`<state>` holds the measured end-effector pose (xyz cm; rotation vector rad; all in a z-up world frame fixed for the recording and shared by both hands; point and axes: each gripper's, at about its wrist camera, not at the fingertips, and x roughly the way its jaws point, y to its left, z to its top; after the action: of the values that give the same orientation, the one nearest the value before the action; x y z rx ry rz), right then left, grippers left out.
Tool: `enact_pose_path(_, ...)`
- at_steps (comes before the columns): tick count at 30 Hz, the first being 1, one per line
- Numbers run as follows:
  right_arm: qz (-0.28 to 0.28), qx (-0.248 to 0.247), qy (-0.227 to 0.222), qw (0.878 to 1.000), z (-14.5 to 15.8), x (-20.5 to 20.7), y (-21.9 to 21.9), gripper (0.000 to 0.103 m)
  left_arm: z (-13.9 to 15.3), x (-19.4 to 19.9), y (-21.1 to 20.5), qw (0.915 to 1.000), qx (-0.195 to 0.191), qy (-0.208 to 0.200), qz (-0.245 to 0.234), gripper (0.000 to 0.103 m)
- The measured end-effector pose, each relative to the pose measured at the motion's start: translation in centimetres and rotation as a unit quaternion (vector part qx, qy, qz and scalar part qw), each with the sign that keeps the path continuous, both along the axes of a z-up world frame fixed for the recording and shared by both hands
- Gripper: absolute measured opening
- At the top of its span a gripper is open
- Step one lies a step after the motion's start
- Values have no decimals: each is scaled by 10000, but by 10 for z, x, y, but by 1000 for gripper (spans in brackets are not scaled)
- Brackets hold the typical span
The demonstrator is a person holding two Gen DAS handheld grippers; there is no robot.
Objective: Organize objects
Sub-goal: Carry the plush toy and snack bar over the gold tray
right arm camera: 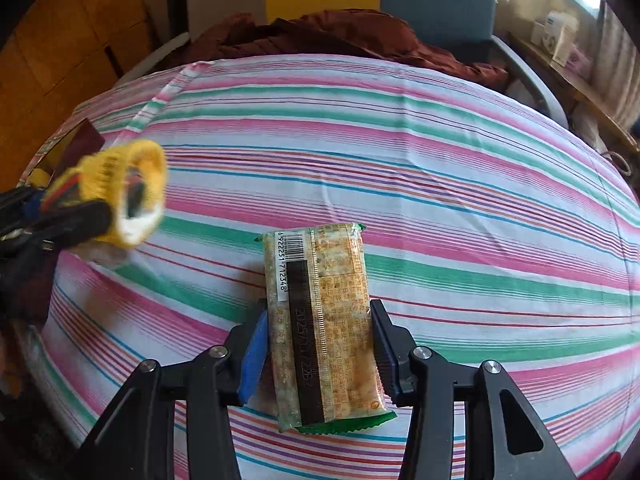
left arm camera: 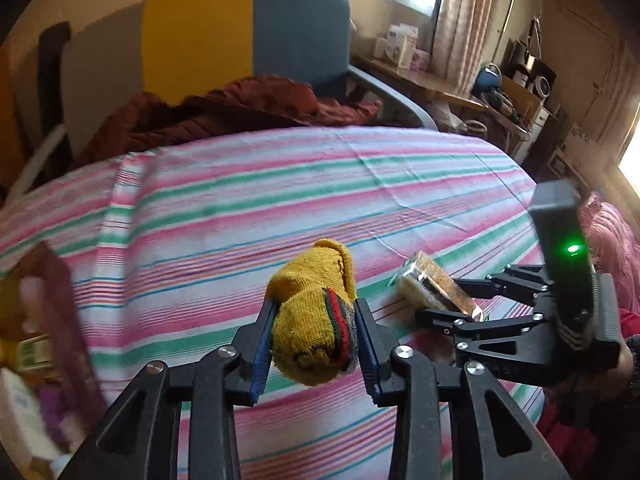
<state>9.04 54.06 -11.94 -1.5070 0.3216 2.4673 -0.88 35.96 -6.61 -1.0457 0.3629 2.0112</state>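
Observation:
My left gripper [left arm camera: 316, 320] is shut on a rolled yellow sock [left arm camera: 316, 320] with red and green stripes, held above the striped cloth [left arm camera: 280, 200]. The sock also shows blurred at the left of the right wrist view [right arm camera: 128, 192]. My right gripper [right arm camera: 320, 340] is shut on a clear snack packet [right arm camera: 320, 320] with a barcode and green ends, held over the cloth [right arm camera: 440, 160]. In the left wrist view the right gripper [left arm camera: 448, 312] and its packet [left arm camera: 432, 284] are at the right, close to the sock.
A brown box [left arm camera: 60, 300] with several items stands at the cloth's left edge. A dark red jacket [left arm camera: 240, 108] lies on a chair [left arm camera: 260, 32] behind the table. A cluttered shelf [left arm camera: 500, 92] is at the far right.

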Motion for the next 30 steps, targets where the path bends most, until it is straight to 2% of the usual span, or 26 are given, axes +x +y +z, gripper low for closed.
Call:
enact_pose_path(4,80,-10,36,10000,-2,-5,-16,48,17,8,-20,9995,88,311,56,37)
enact_pose_path(13,-23,58,-34,10000,-4,-14,-30,48,45,18,-62,9986,289,423,143,37)
enact_pose_path(30,-12,-273,6,9996,-1,-36,-98,48,59,12,-134,9956,512,493,611,37)
